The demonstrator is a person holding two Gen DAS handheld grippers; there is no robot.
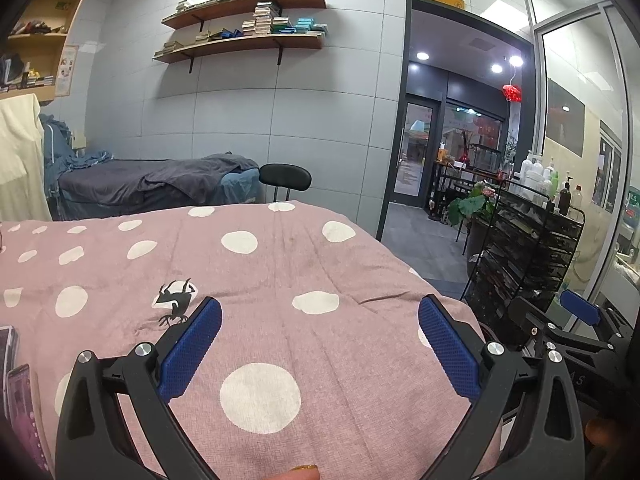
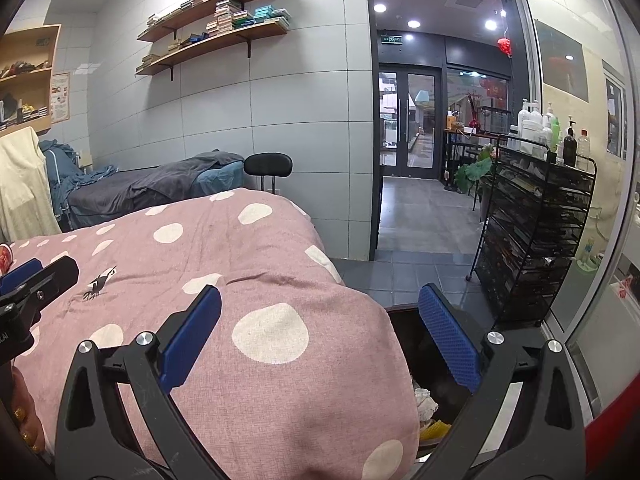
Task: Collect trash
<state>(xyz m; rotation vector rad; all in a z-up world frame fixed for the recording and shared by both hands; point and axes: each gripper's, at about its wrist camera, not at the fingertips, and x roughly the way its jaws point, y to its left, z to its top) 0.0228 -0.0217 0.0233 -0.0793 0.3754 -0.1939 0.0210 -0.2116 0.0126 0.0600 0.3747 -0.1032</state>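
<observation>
While both grippers hang over the pink polka-dot cover [image 1: 280, 280], neither holds anything. Trash is seen only in the right wrist view: crumpled white and yellow scraps [image 2: 430, 412] lie inside a dark bin [image 2: 404, 320] at the bed's near right corner, below and between the fingers of the right gripper [image 2: 320, 344], nearer its right finger and partly hidden by it. Right gripper jaws: spread wide, blue pads [image 2: 448, 344] apart, nothing between them but cover and bin opening. Left gripper [image 1: 320, 352]: jaws likewise wide apart, empty, above bare cover; no trash shows between them.

Pose: left gripper points along the bed toward the far wall, roughly level. Right gripper sits beside it at the bed's right edge, straddling cover and bin. Each gripper shows at the margin of the other's view. Painted fingernails [image 2: 24, 424] show at lower left of the right view. Two phones [image 1: 16, 380] lie on the cover at far left.
</observation>
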